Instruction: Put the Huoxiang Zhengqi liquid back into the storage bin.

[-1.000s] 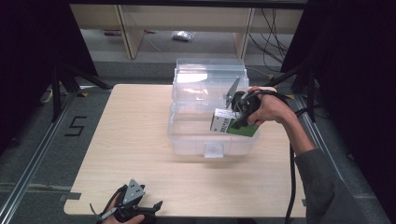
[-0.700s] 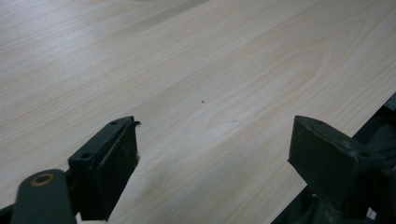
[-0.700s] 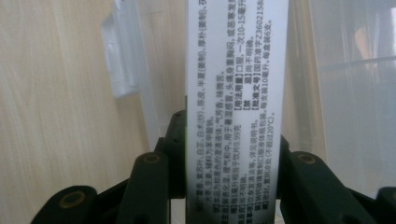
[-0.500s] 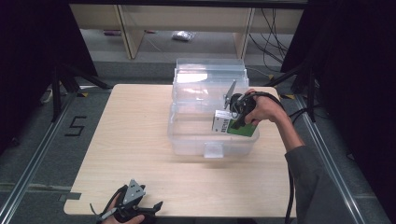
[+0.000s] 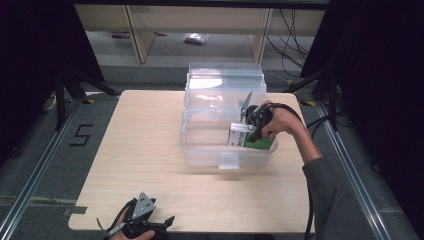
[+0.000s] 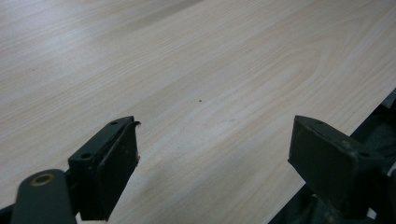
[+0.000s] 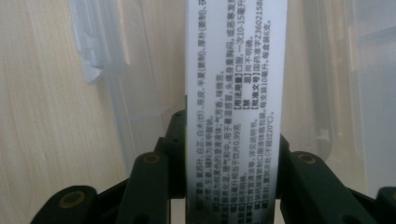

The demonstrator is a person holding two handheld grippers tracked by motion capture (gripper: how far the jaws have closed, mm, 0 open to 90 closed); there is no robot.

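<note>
Right gripper (image 5: pixel 250 131) has dropped since a second ago: the green-and-white box (image 5: pixel 250 140) it carries sat at rim height of the clear plastic bin (image 5: pixel 227 161) then, and now sits lower, inside the bin's right half, just behind the near wall. Can't tell whether the box has touched the bin floor. My read: placement is nearly done, release comes next.

Right gripper view: both black jaws pinch the box's (image 7: pixel 233 93) narrow white printed face from either side, box standing up between them, the bin wall (image 7: pixel 121 93) translucent behind. So clamped on the box, not let go.

Pose: right forearm comes in from the near right, wrist bent over the bin's right edge, gripper pointing down and left into the bin.

Left gripper (image 5: pixel 142 222) rests at the near-left table (image 5: pixel 140 150) edge, unchanged. Its jaws stand wide apart with nothing between, just bare wood (image 6: pixel 201 70).
</note>
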